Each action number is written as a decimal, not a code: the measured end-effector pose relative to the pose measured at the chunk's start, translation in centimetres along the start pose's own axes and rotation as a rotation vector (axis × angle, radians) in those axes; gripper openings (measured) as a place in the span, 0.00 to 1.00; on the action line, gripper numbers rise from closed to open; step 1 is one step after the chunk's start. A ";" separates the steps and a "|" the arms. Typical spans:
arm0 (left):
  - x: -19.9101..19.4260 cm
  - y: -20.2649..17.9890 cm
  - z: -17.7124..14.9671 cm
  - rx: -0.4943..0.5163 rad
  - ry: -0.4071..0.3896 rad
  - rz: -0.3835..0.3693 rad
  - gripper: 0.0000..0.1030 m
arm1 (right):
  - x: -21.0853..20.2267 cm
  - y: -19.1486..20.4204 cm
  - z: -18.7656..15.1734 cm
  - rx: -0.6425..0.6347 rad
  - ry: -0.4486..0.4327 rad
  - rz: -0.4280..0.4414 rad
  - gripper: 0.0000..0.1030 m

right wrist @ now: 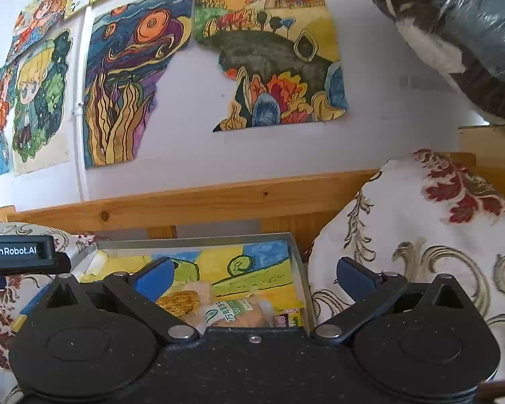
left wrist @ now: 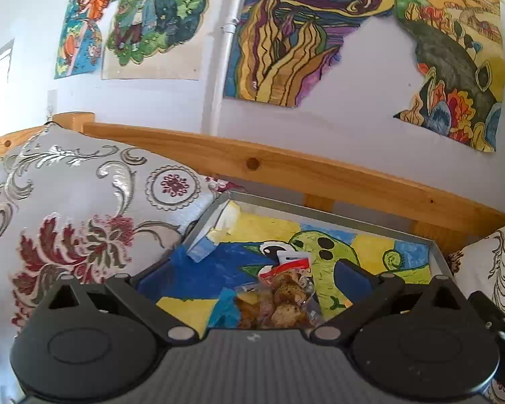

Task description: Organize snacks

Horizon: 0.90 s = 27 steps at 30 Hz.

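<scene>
Glossy plastic snack bag (left wrist: 279, 296), metal tray (left wrist: 436, 256), wooden rail (left wrist: 252, 163).

There is 1 tray (left wrist: 436, 252) lined with a painted sheet, seen in both views. In the left wrist view it holds 1 clear snack bag (left wrist: 279, 298) of brown pieces. In the right wrist view about 3 wrapped snacks (right wrist: 234, 313) lie in it, though the edges are hard to separate. 2 patterned cushions (left wrist: 84, 208) flank the tray. 4 paintings (right wrist: 269, 50) show plainly on the wall, with more cut off above.
</scene>
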<state>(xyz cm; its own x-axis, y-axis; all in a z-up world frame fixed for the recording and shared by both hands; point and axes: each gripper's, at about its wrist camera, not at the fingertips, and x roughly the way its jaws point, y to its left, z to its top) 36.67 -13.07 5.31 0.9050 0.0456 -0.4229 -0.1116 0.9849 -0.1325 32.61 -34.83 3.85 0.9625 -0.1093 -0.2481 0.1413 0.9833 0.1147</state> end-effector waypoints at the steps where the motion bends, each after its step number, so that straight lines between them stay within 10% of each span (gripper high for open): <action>1: -0.4 0.2 0.0 -0.004 -0.001 0.000 0.99 | -0.4 0.0 0.1 0.002 -0.002 0.000 0.99; 27: -9.9 4.7 -1.6 -0.033 -0.020 0.030 0.99 | -10.9 1.5 0.9 -0.038 -0.025 -0.007 0.99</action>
<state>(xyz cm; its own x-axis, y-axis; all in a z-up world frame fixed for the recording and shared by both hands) 26.57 -9.13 7.45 0.9092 0.0783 -0.4090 -0.1516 0.9770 -0.1498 22.57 -32.35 7.61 0.9671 -0.1191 -0.2249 0.1394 0.9872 0.0768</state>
